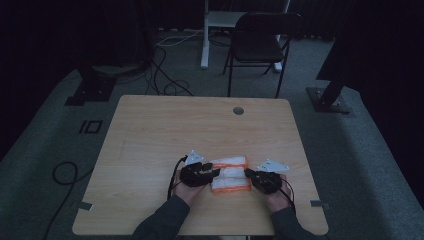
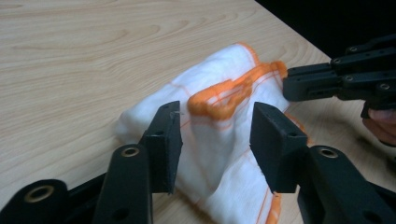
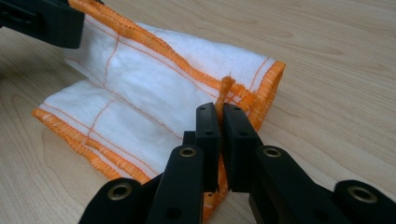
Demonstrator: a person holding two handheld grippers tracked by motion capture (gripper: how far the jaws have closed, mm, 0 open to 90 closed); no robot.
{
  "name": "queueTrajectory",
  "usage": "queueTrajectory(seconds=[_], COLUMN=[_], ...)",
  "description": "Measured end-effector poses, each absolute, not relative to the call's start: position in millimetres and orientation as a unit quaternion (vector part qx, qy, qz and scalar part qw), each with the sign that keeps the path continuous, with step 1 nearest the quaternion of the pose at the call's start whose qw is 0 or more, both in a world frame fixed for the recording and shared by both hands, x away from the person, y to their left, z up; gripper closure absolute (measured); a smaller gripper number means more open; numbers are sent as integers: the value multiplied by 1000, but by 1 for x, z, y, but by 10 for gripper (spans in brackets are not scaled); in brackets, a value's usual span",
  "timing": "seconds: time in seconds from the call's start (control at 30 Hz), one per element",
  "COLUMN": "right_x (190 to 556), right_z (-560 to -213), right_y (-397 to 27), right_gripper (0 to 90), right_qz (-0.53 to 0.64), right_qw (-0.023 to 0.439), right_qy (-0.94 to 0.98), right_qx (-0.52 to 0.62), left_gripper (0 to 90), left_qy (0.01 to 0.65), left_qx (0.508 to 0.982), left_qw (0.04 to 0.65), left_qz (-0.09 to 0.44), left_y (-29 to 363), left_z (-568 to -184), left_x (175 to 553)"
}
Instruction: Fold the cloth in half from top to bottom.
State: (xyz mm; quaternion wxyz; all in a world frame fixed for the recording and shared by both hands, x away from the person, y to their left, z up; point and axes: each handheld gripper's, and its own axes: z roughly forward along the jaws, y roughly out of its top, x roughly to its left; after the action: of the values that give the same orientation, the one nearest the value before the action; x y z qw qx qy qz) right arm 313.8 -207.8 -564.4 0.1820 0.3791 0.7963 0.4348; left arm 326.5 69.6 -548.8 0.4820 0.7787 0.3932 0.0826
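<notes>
A white cloth w/ orange edging (image 1: 229, 173) lies folded on the wooden tabletop (image 1: 165, 125), in the near half, approx. between the two hands. In the left gripper view the cloth (image 2: 205, 116) is bunched up, w/ an orange hem looping across its top.

The left gripper (image 2: 215, 140) has its jaws apart, fairly wide; a raised fold of the cloth stands between them, but the pads do not press on it. In the high view this gripper (image 1: 214, 172) sits at the cloth's left end.

The right gripper (image 3: 220, 140) is closed narrow on the orange hem at a corner of the cloth (image 3: 154, 88); the hem sticks up a little above the pads. In the high view the right gripper (image 1: 249, 173) is at the cloth's right end.

Beyond the tabletop, a black chair (image 1: 260, 40) stands on the grey floor (image 1: 360, 150).
</notes>
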Motion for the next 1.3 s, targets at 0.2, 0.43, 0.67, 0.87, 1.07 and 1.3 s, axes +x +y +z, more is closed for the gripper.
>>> queueTrajectory(seconds=[0.2,0.43,0.67,0.87,1.07,1.3], right_x=[316,328,336,326,315,304], right_z=[-562,-558,-559,-556,-554,-556], right_y=[-211,-214,-217,-218,-224,-234], right_gripper=[618,492,574,826,834,754], right_qz=[443,452,470,472,476,475], right_qw=[181,156,111,110,115,106], right_qy=[788,778,772,788,790,795], right_qx=[387,407,414,379,369,364], left_gripper=[836,841,835,820,797,723], left_qy=[378,376,374,374,371,370], left_qx=[788,787,786,788,792,795], left_qw=[476,479,485,482,478,474], left_qz=[93,99,90,82,78,77], left_y=[67,65,69,72,73,76], left_z=[-547,-547,-554,-563,-568,-572], left_x=[322,316,306,298,290,277])
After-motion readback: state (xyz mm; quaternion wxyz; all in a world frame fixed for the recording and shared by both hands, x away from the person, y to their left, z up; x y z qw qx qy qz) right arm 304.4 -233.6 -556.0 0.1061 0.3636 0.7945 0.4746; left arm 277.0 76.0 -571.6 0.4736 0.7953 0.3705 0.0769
